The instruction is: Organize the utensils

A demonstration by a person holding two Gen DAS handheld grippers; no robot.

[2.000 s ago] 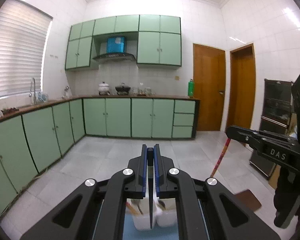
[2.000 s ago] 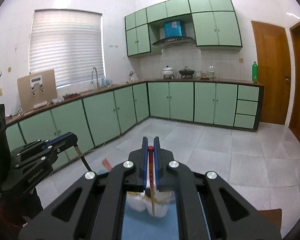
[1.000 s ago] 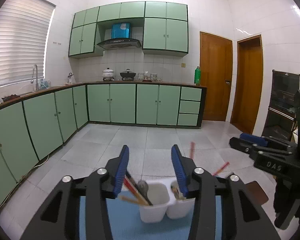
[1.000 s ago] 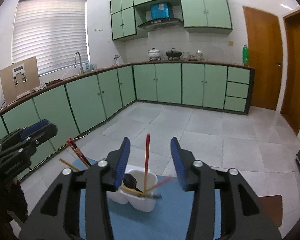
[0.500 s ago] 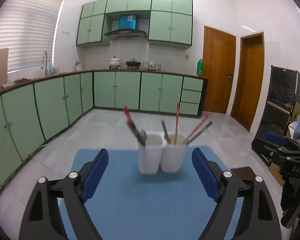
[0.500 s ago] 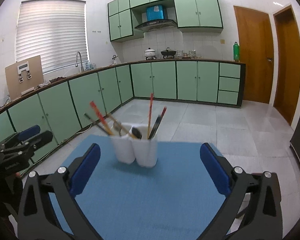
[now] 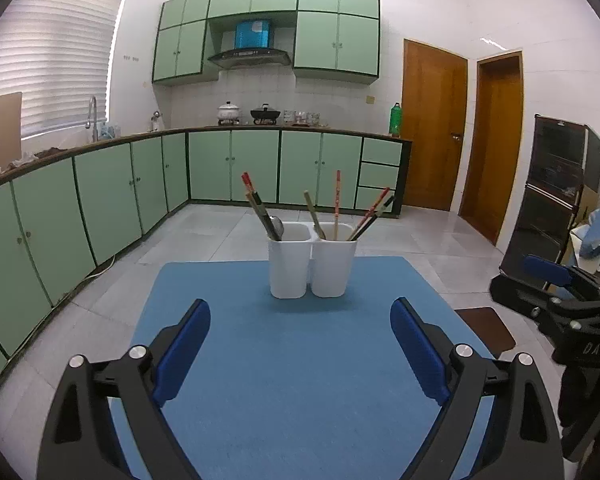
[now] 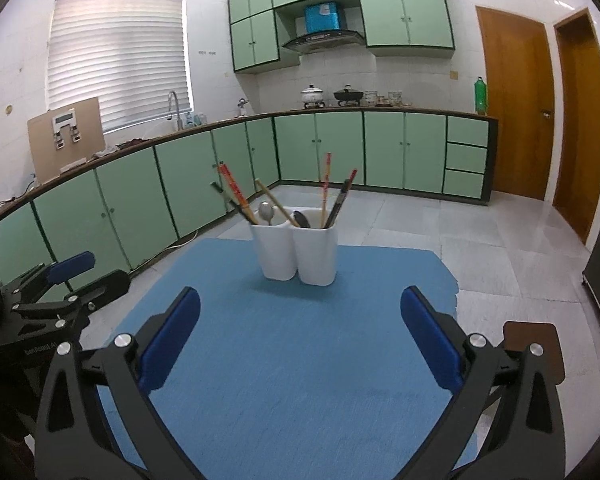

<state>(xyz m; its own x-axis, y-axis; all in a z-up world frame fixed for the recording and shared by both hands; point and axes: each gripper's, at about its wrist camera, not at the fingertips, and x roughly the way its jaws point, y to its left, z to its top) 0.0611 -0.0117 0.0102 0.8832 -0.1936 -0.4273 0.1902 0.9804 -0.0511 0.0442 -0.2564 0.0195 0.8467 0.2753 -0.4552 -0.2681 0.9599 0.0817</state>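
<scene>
On the blue tabletop [image 7: 300, 380], with both jaws spread and empty, the two white holders [image 7: 311, 266] are best left undisturbed while the chopsticks [image 8: 327, 190] are checked for settling.

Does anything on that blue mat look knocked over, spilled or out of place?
Nothing stands out. The two white cups stand upright side by side on the mat, chopsticks and spoons leaning inside them. Nothing lies loose on the mat.
</scene>
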